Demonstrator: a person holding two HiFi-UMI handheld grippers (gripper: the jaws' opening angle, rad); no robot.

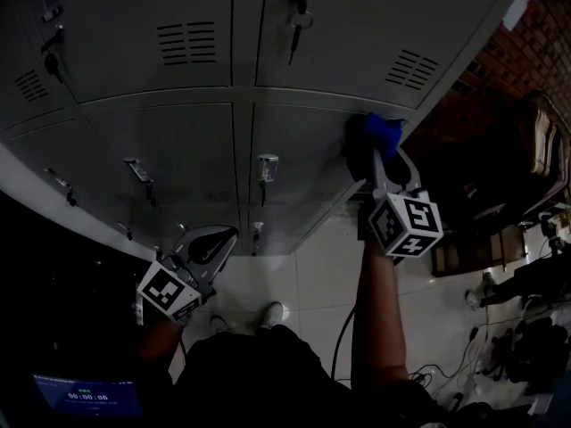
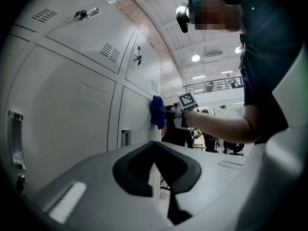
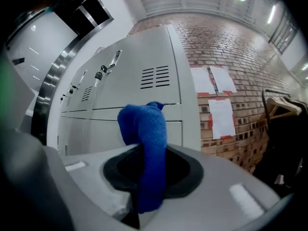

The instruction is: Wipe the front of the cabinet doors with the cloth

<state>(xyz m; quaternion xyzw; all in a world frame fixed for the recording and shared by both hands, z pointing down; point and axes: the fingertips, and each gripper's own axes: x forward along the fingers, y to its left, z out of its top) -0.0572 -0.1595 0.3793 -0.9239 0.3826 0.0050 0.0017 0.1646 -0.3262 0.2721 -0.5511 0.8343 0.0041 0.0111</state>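
Note:
A bank of grey metal cabinet doors (image 1: 196, 150) fills the head view. My right gripper (image 1: 379, 150) is shut on a blue cloth (image 1: 384, 132) and presses it against the right-hand door (image 1: 303, 141) near its upper right corner. In the right gripper view the blue cloth (image 3: 147, 148) stands bunched between the jaws, with the doors (image 3: 134, 81) behind it. My left gripper (image 1: 219, 239) hangs low by the bottom doors, jaws together and empty. From the left gripper view the cloth (image 2: 157, 111) shows flat on the door (image 2: 134, 114).
Door handles (image 1: 267, 168) and keys in locks (image 1: 300, 7) stick out of the doors. A brick wall (image 3: 231, 81) with papers stands right of the cabinet. A chair (image 1: 535, 150) and cables lie on the floor at right. My shoe (image 1: 272, 313) shows on the tiles.

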